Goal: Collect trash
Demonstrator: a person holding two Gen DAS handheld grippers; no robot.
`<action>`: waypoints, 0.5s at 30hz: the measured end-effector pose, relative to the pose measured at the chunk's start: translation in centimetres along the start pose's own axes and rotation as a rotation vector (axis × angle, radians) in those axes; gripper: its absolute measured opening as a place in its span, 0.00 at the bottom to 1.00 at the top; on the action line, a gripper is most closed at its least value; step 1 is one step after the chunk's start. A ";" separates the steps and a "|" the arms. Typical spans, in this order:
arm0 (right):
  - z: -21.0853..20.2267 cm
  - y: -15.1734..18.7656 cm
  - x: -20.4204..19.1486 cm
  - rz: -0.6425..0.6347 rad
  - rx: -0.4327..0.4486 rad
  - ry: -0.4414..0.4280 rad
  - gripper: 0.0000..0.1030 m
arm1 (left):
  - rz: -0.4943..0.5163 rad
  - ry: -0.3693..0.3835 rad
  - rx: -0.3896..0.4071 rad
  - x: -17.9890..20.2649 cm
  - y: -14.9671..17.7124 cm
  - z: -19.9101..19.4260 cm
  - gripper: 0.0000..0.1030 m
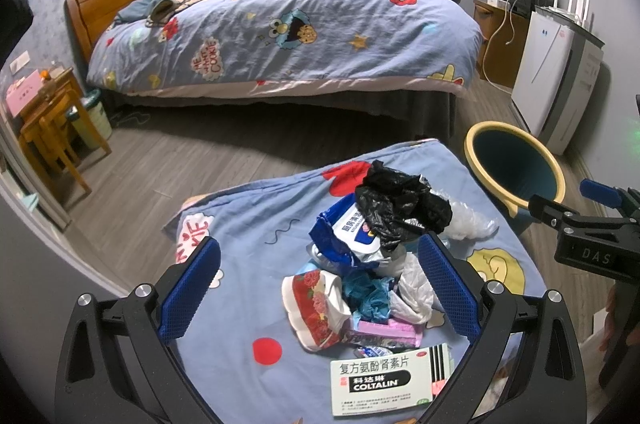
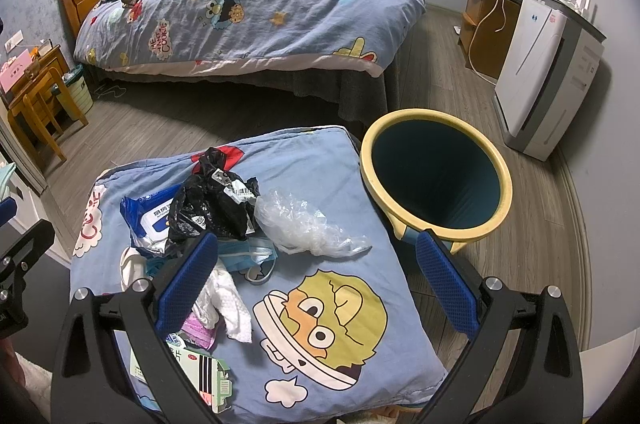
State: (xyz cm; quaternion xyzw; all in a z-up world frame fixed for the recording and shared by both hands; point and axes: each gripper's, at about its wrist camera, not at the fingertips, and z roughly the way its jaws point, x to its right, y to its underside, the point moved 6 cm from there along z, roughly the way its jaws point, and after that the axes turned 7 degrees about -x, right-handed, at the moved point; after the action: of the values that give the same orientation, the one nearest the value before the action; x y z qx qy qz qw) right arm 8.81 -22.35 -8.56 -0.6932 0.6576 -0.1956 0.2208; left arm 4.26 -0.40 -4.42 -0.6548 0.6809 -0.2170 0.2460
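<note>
- Left wrist view: left gripper [image 1: 318,294] spread wide, blue pads on either side of the trash pile, gripping nothing.
- Between and ahead of its pads, heaped on a cartoon-print pillow [image 1: 248,288]: crumpled black plastic bag [image 1: 400,202], blue wet-wipes pack [image 1: 344,232], red floral packet [image 1: 314,308], teal crumpled wrapper [image 1: 370,294], white plastic scrap [image 1: 416,288], pink packet [image 1: 388,332].
- Nearest the camera: green-and-white COLTALIN medicine box [image 1: 390,378], lying flat, touching the pile's near edge.
- Clear plastic bag [image 1: 468,220] just beside the black bag, on the right.
- Right of the pillow, on the wood floor: yellow-rimmed trash bin [image 1: 516,164], dark interior, no contents visible.
- Right gripper [image 1: 580,220] at the right edge of this view, near the bin rim; jaw state not readable here.
- Right wrist view: right gripper [image 2: 318,282] spread wide, gripping nothing; left pad over the blue face mask [image 2: 256,254] and white tissue [image 2: 228,304], right pad over the pillow's edge, near the bin.
- Behind: bed with matching duvet [image 2: 248,12], white air purifier [image 2: 540,76] by the wall.
</note>
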 end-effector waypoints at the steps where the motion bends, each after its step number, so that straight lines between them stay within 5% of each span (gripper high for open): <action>1: 0.0 0.0 0.0 0.000 0.000 0.000 0.95 | 0.000 0.001 0.000 0.1 0.0 0.0 0.95; 15: 0.6 0.4 0.1 0.016 -0.034 -0.020 0.95 | -0.009 0.005 0.003 0.0 -0.1 0.0 0.95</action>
State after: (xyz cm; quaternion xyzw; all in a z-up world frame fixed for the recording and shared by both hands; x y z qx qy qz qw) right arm 8.85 -22.39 -9.27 -0.6936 0.6640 -0.1757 0.2171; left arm 4.35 -0.41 -4.40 -0.6569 0.6783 -0.2208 0.2443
